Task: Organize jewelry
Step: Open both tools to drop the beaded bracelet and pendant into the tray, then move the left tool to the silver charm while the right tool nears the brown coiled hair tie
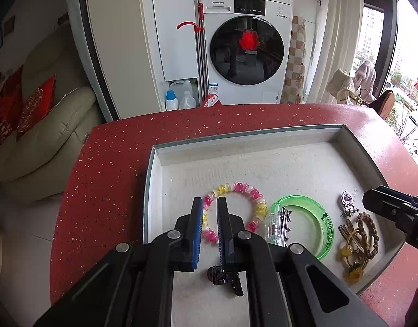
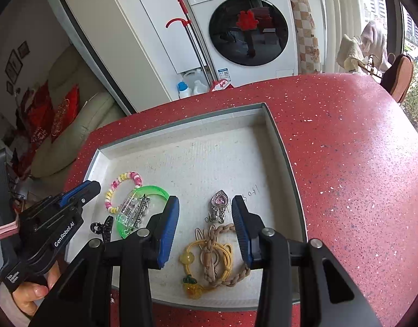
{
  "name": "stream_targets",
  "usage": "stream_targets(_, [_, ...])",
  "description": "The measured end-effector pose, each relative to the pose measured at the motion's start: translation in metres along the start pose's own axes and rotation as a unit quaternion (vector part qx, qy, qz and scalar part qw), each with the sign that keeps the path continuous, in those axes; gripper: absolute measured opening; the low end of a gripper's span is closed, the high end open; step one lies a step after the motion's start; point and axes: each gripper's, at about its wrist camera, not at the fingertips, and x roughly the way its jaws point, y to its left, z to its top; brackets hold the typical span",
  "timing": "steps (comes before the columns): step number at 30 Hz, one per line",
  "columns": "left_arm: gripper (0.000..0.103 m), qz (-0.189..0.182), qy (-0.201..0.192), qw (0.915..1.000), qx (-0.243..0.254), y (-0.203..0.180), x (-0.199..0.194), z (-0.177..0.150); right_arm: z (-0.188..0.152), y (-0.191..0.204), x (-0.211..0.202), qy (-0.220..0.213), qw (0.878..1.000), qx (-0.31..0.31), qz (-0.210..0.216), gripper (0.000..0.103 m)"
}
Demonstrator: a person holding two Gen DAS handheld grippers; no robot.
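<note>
most of the jewelry [image 2: 209,256] lay in the tray [image 2: 279,147] on the red worktop [image 2: 345,163] — seemingly unsorted; left tool [image 1: 210,204] clenched and empty, right tool [image 2: 206,204] released above the hair ties.

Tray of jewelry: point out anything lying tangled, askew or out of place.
The yellow cord hair ties and the braided tan band lie knotted in one heap at the tray's near right corner. The clear hair clip rests across the green bangle. Nothing looks broken or spilled.

Panasonic on washing machine [image 1: 245,46], GenRobot.AI on left tool [image 2: 81,190]
</note>
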Motion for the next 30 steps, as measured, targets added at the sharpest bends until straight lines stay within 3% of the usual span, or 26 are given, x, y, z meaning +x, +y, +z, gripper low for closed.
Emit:
stream_targets(10, [0.029,-0.007,-0.011,0.9999,-0.008,0.006,-0.023,-0.002,-0.008,0.005,-0.015,-0.003,1.000,0.006,0.006,0.045])
stream_targets(11, [0.042,-0.007,-0.012,0.9999,-0.010,0.007,-0.026,-0.003,-0.009,0.006,-0.018,-0.004,1.000,0.008,0.007,0.047])
stream_targets(12, [0.092,-0.004,-0.012,0.9998,-0.015,0.010,-0.028,-0.003,-0.010,0.006,-0.020,-0.005,1.000,0.010,0.007,0.049])
stream_targets(13, [0.103,0.002,-0.016,0.9996,-0.023,0.012,-0.032,-0.005,-0.011,0.007,-0.023,-0.006,1.000,0.010,0.007,0.050])
stream_targets(16, [0.103,0.005,-0.031,0.9992,-0.026,0.016,-0.045,-0.008,-0.016,0.010,-0.031,-0.009,1.000,0.006,0.008,0.055])
stream_targets(20, [0.103,0.007,-0.033,0.9991,-0.026,0.019,-0.060,-0.014,-0.023,0.013,-0.048,-0.030,1.000,0.007,0.005,0.085])
stream_targets(25, [0.103,0.005,-0.023,0.9994,-0.026,0.022,-0.075,-0.028,-0.034,0.015,-0.072,-0.057,0.998,0.010,0.011,0.087])
stream_targets(27, [0.103,0.004,-0.019,0.9995,-0.025,0.023,-0.080,-0.035,-0.039,0.019,-0.080,-0.067,0.998,-0.004,0.007,0.103])
stream_targets(30, [0.103,0.003,-0.014,0.9997,-0.020,0.023,-0.087,-0.046,-0.050,0.026,-0.093,-0.081,0.996,-0.025,0.007,0.103])
